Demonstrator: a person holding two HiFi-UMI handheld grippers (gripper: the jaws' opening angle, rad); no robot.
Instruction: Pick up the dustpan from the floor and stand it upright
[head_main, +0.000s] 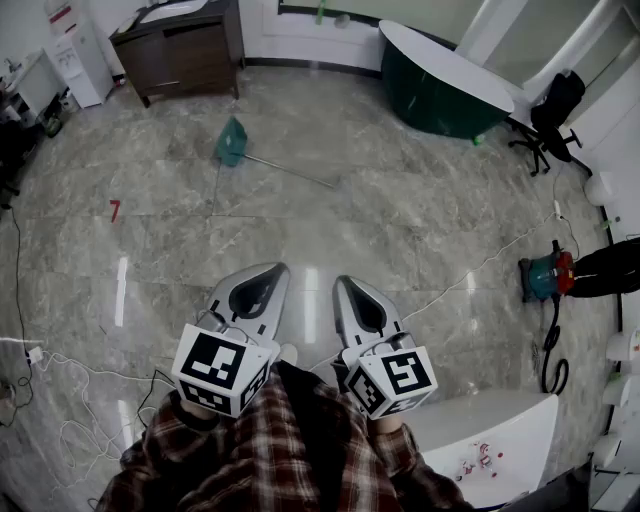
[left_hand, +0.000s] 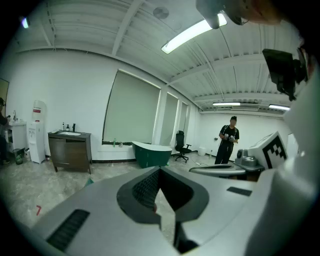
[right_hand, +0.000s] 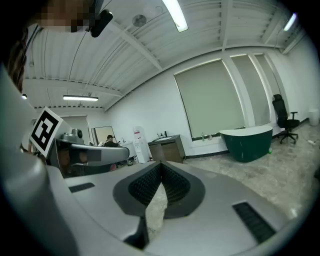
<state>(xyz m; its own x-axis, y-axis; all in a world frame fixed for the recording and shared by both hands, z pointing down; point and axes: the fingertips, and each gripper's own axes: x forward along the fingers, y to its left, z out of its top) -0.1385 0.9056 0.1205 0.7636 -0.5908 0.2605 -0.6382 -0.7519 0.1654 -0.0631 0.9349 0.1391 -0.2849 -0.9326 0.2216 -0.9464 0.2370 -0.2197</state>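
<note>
The green dustpan (head_main: 232, 141) lies on the marble floor well ahead of me, its thin long handle (head_main: 295, 172) stretching to the right along the floor. A sliver of its green pan (left_hand: 89, 182) peeks over the left gripper's body in the left gripper view. My left gripper (head_main: 272, 270) and right gripper (head_main: 343, 284) are held side by side close to my body, far short of the dustpan. Both point forward and slightly down. In each gripper view the jaws meet at the tip, left gripper (left_hand: 160, 169) and right gripper (right_hand: 161, 164), with nothing between them.
A dark green bathtub (head_main: 440, 85) stands at the back right, a brown cabinet (head_main: 180, 50) at the back left. An office chair (head_main: 555, 110), a teal machine (head_main: 545, 277) with cables, and a white table (head_main: 490, 440) line the right. A person (left_hand: 229, 145) stands farther off.
</note>
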